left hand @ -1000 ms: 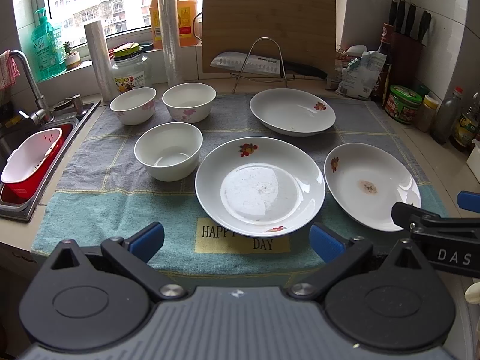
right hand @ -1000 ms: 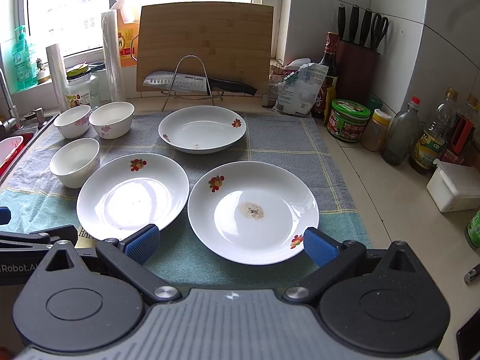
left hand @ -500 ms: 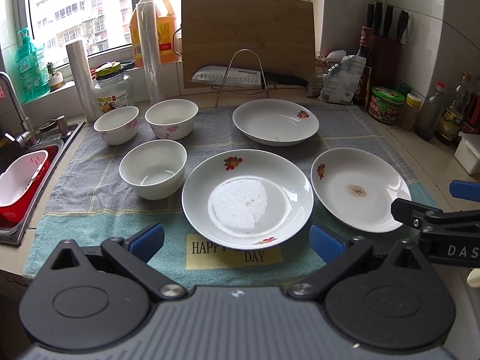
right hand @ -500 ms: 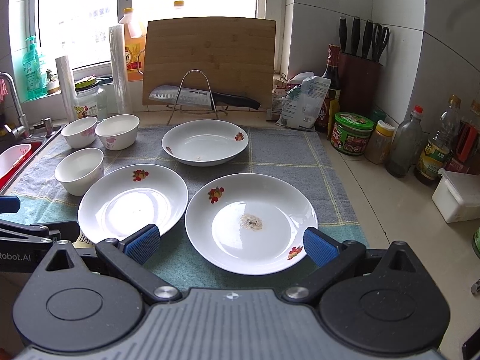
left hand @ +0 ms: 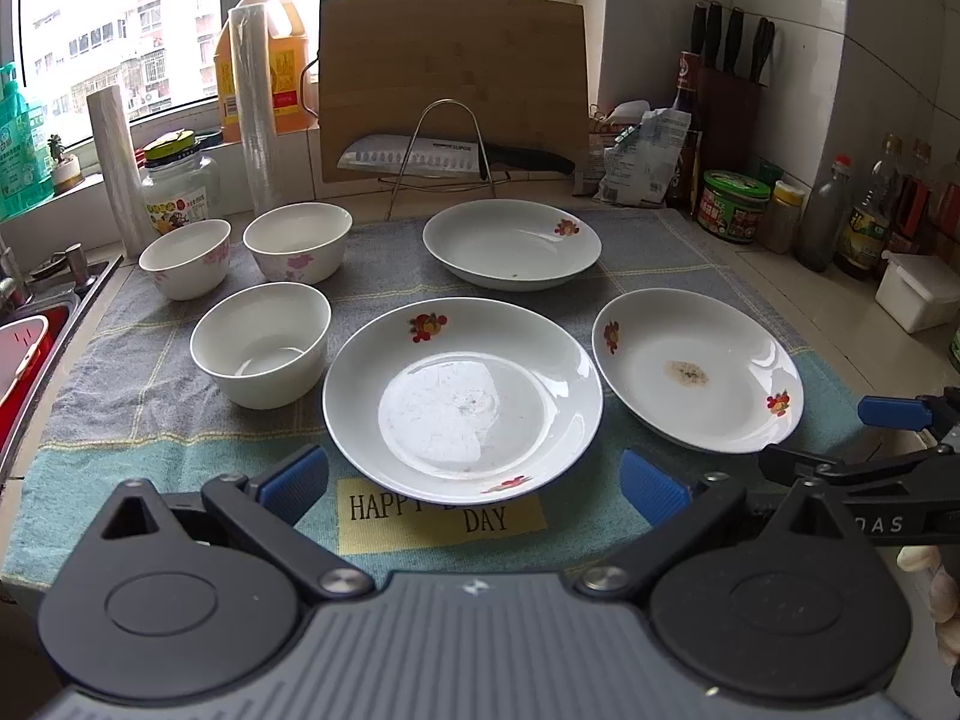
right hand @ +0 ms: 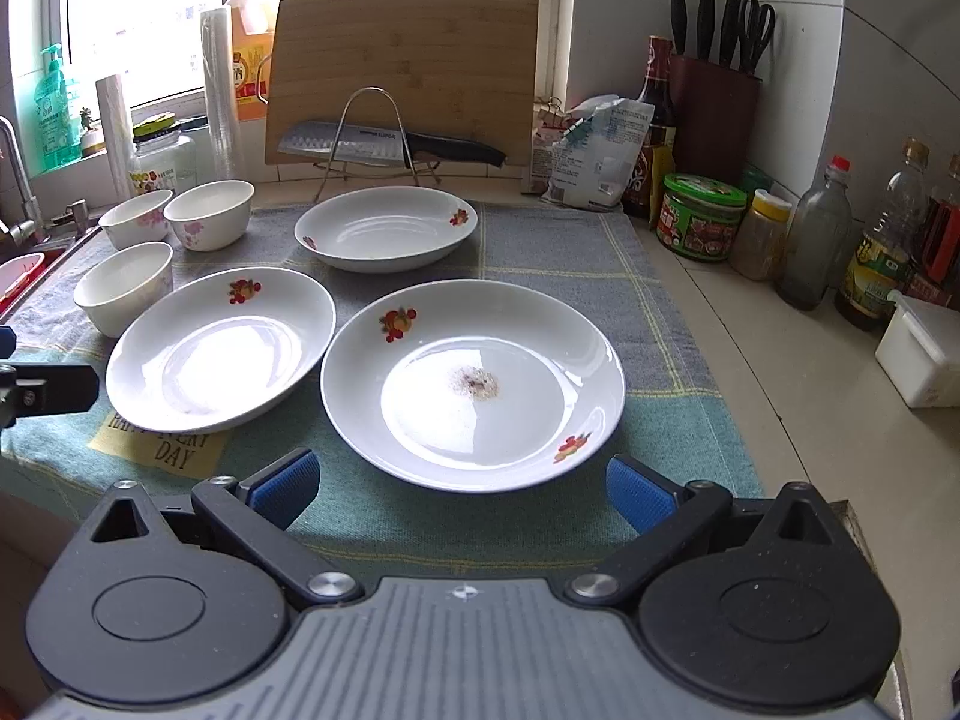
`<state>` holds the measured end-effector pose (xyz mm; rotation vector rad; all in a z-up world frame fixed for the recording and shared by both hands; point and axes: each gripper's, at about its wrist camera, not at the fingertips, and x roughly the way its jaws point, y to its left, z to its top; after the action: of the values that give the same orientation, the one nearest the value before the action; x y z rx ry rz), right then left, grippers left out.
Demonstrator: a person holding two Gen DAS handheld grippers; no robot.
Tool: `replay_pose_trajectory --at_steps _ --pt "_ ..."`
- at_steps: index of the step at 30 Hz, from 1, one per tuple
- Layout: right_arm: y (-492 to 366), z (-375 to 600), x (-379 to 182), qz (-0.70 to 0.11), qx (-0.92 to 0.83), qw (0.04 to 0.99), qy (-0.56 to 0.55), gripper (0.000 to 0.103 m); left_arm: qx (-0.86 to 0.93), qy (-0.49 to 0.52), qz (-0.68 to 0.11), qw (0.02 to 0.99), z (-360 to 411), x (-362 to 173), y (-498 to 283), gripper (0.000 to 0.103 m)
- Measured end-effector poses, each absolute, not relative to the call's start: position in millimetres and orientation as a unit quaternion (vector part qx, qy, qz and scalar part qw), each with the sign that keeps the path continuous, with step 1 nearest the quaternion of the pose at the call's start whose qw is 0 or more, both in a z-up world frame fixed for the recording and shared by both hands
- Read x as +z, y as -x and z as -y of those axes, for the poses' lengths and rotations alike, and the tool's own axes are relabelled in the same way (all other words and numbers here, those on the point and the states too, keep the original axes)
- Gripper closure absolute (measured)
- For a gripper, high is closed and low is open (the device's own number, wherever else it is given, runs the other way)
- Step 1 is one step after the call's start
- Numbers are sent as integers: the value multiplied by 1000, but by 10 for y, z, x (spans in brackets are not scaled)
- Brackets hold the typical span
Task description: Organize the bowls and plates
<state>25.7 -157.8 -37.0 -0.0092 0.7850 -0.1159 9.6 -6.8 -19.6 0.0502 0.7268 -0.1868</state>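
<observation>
Three white flowered plates lie on a towel: a middle plate, a right plate with a brown spot, and a far plate. Three white bowls stand at the left: a plain near bowl and two pink-flowered bowls. My left gripper is open just short of the middle plate. In the right wrist view my right gripper is open in front of the spotted plate. Neither holds anything.
A cutting board and a knife on a wire rack stand behind. Jars and bottles and a white box line the right counter. The sink with a red strainer is at the left.
Both grippers have risen and tilted, so the dishes sit lower and farther in view. Nothing was gripped and no dish has moved.
</observation>
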Motion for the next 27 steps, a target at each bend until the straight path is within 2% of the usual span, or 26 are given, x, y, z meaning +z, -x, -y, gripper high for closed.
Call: replay_pose_trajectory --at_steps 13,27 --pt "-512 1769 -899 -406 -50 913 -16 0 -119 -26 -373 920 135 -293 -267 1" --pt "-771 1752 -1028 -396 -31 918 12 0 -170 -47 -386 906 185 -330 -783 1"
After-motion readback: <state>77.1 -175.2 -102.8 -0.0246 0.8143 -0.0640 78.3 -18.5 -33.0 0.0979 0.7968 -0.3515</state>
